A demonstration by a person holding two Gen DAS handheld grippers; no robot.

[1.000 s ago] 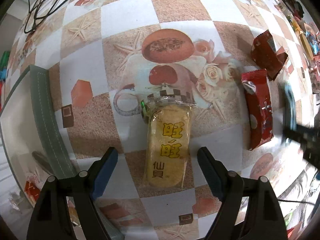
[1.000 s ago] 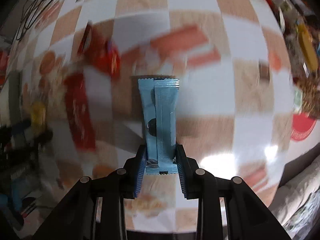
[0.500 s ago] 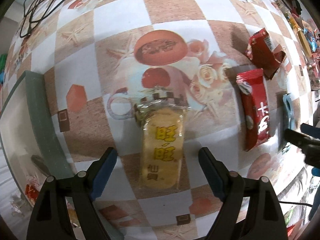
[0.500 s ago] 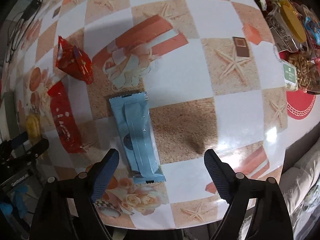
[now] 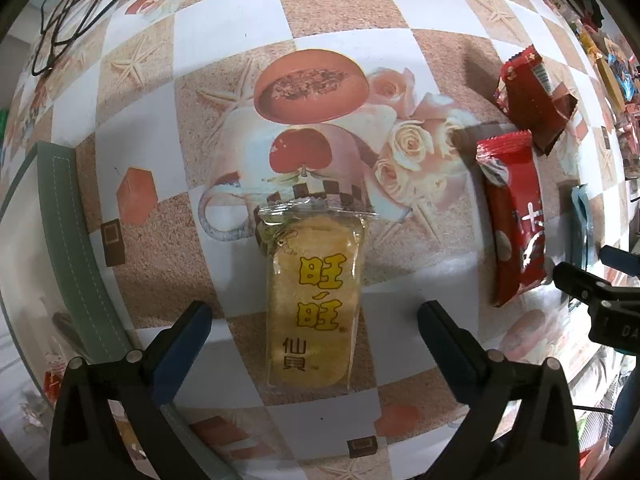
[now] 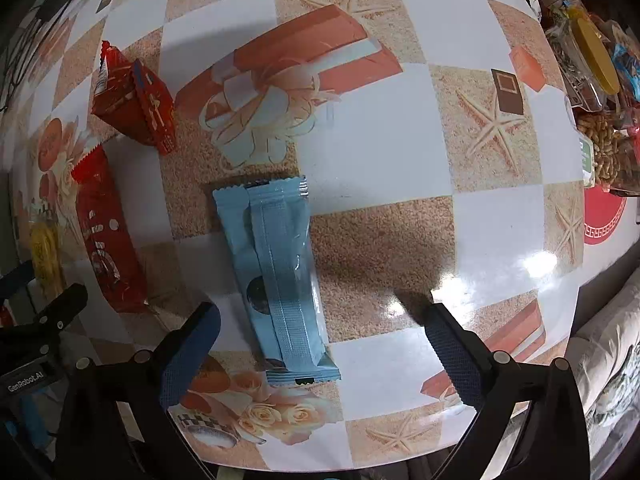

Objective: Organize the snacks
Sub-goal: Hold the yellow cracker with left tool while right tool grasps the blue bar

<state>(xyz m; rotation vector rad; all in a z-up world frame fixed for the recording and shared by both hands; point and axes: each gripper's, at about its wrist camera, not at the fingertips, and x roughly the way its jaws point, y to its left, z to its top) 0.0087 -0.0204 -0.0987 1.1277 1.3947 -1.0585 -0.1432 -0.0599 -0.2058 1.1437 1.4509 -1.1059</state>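
Observation:
A yellow rice-cracker packet lies on the patterned table between the fingers of my open left gripper, which does not touch it. A long red packet and a crumpled red packet lie to its right. In the right wrist view a light-blue packet lies flat on the table between the fingers of my open right gripper. The long red packet and crumpled red packet lie to its left. The yellow packet shows at the far left.
A grey-green bin with a stitched rim stands off the table's left edge. Black cables lie at the far left corner. Jars and snack bags crowd the right side of the table. A red mat lies near them.
My right gripper opened and let the light-blue packet down onto the table, then drew back slightly. My left gripper stayed open over the yellow packet and shifted a little.

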